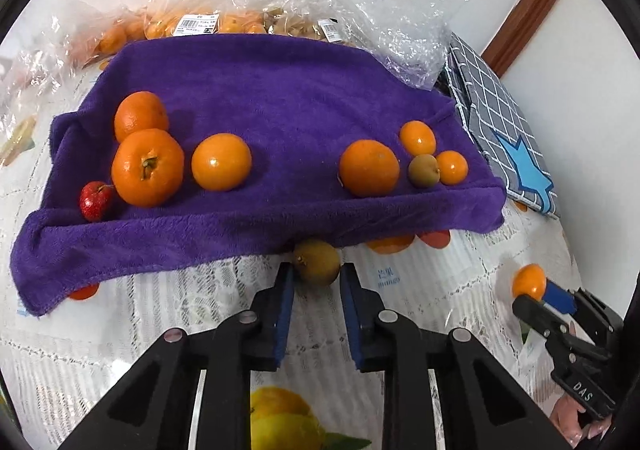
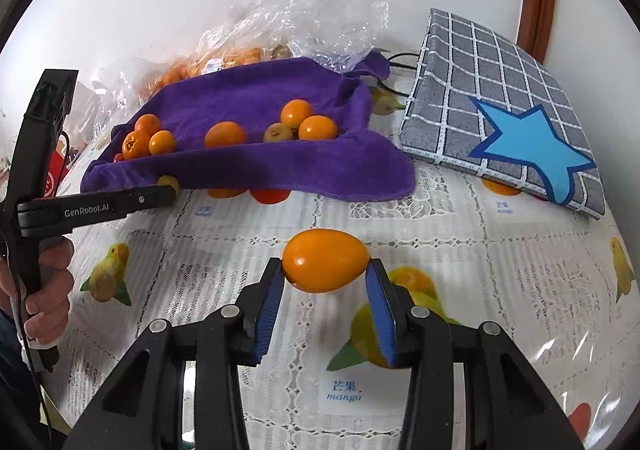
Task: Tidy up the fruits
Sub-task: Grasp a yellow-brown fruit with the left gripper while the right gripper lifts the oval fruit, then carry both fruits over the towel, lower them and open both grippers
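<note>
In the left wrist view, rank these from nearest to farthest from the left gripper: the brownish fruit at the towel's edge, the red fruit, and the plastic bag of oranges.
Measured from the left gripper:
1. Brownish fruit, right between the fingertips at the near edge of the purple towel.
2. Red fruit, on the towel's left near corner.
3. Plastic bag of oranges, behind the towel by the wall.
</note>
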